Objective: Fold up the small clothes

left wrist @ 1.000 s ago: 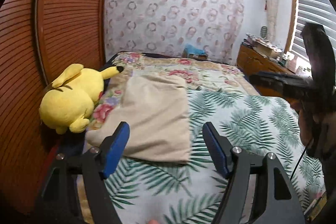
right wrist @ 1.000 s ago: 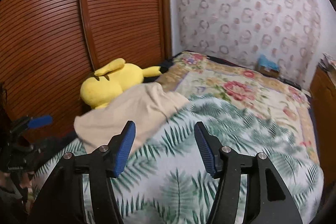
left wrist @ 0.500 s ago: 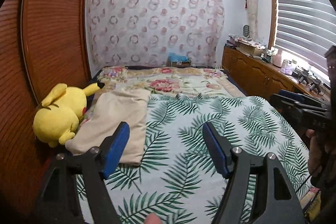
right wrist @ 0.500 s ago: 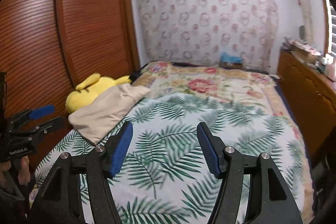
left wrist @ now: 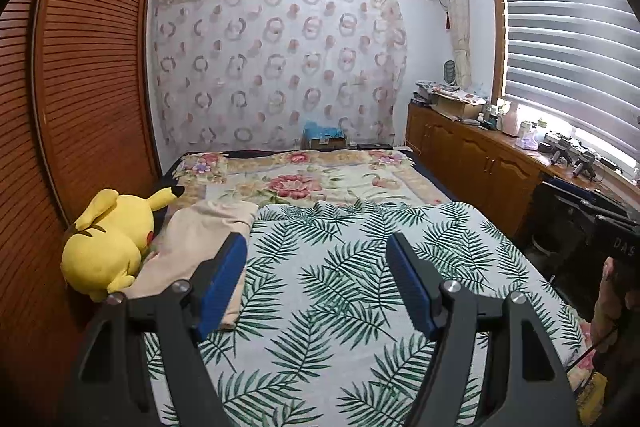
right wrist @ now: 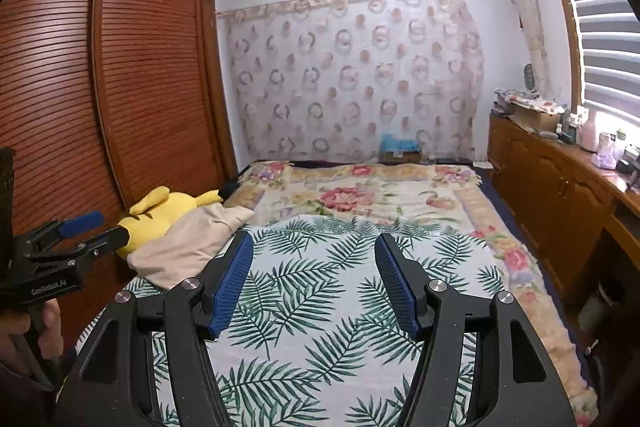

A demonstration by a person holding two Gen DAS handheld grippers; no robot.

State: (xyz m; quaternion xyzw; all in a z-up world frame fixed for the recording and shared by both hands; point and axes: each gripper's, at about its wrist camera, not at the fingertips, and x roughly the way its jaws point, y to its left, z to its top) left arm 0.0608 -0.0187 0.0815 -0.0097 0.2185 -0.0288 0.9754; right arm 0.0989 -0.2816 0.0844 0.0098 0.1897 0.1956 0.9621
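Left wrist view: both my fingers [left wrist: 316, 281] [right wrist: 314, 281] gape empty; the folded cloth [left wrist: 200, 247] beside the plush toy [left wrist: 110, 243] could slump unfolded.

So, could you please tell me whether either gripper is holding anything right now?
Nothing is held: the left gripper and right gripper are open and empty, away from the folded beige cloth garment.

Daylight through the blinds [left wrist: 568, 43] at right, glare along the sill. Room evenly lit, shadows soft. Fisheye bends the wardrobe [right wrist: 100, 87] and walls; black vignette in corners. Focus mostly sharp, slight softness on the bed [right wrist: 360, 195].
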